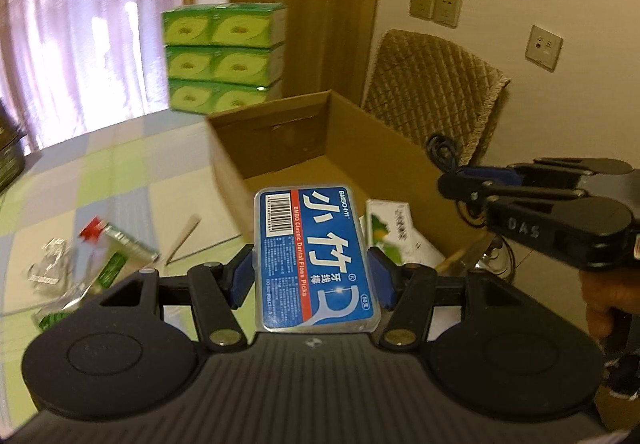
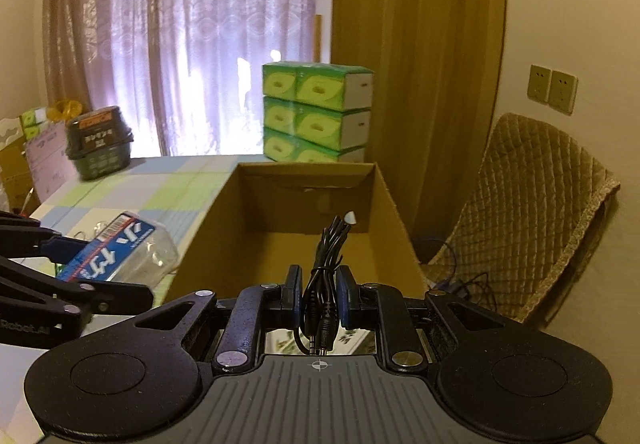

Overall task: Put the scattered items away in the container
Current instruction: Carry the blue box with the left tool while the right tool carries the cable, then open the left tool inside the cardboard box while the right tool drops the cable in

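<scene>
The cardboard box [image 2: 304,244] looks empty inside, so the tidying seems to be at its beginning; the left gripper [image 1: 314,276] has its jaws clamped on the floss pick case [image 1: 316,256], held near the box; the right gripper [image 2: 319,298] is clamped on a bundled black cable [image 2: 326,276] before the box opening; a tube [image 1: 128,244], a clear wrapper [image 1: 50,264] and a green-white packet [image 1: 394,232] remain on the table [image 1: 120,172].

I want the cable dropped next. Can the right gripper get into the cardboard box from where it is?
Probably yes. The right gripper, shut on the bundled black cable, faces the cardboard box, whose top is open, with nothing between them. The left gripper holds the floss pick box off to the side.
</scene>
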The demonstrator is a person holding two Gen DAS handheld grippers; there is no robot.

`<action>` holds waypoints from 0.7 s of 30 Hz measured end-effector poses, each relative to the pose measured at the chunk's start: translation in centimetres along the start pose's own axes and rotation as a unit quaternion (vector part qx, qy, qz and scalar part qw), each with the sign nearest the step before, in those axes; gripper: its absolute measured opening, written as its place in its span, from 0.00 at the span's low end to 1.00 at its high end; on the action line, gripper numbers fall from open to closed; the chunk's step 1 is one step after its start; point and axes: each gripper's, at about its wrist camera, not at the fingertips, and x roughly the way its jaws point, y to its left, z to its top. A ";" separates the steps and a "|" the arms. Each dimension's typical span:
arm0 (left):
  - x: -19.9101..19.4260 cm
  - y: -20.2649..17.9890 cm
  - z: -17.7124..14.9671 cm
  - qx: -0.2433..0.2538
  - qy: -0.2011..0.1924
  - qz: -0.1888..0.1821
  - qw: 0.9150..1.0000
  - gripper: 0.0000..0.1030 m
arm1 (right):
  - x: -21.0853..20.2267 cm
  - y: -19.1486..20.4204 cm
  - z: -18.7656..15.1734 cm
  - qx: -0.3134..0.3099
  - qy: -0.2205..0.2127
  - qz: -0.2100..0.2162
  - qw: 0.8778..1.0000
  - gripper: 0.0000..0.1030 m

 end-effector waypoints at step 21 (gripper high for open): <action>4.6 0.0 0.4 -0.020 0.010 -0.005 1.000 0.59 | 2.8 -2.3 -0.6 0.022 0.013 0.006 1.000 0.19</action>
